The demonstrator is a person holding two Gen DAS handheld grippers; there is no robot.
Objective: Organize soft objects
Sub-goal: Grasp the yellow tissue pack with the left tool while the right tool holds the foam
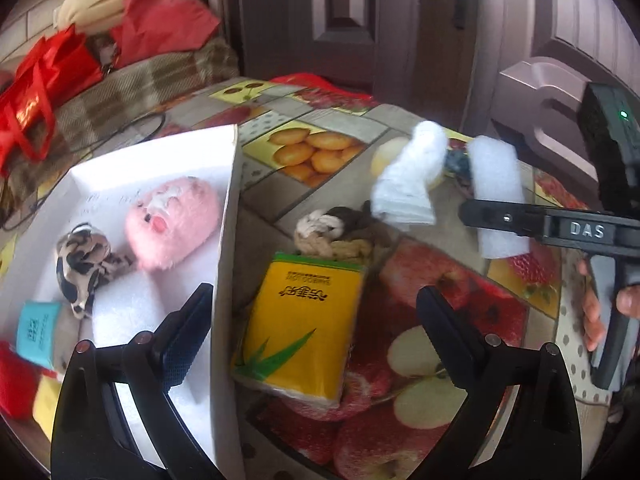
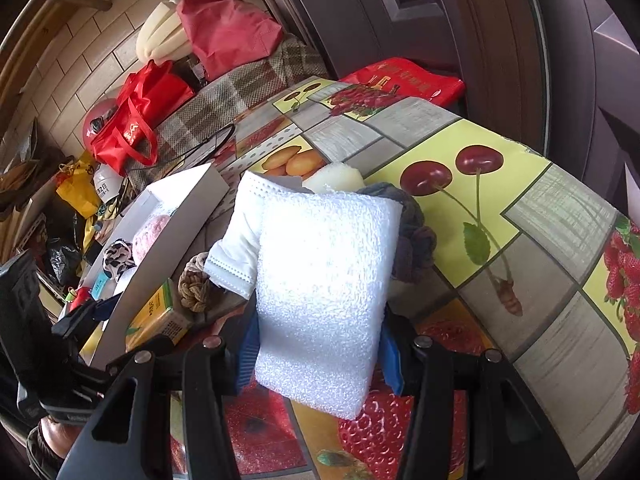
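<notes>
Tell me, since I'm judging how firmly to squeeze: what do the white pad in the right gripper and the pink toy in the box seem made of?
White pad: looks like expanded foam sheet, matte, with a fine bubbly, pebbled surface; the right gripper is shut on it. Pink toy: plush fabric, apparently synthetic fur, given its fuzzy, shaggy outline; its filling cannot be seen.

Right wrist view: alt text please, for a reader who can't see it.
The right gripper is shut on a white foam pad above a fruit-print tablecloth. A white face mask shows behind the pad; an open white box sits left.
</notes>
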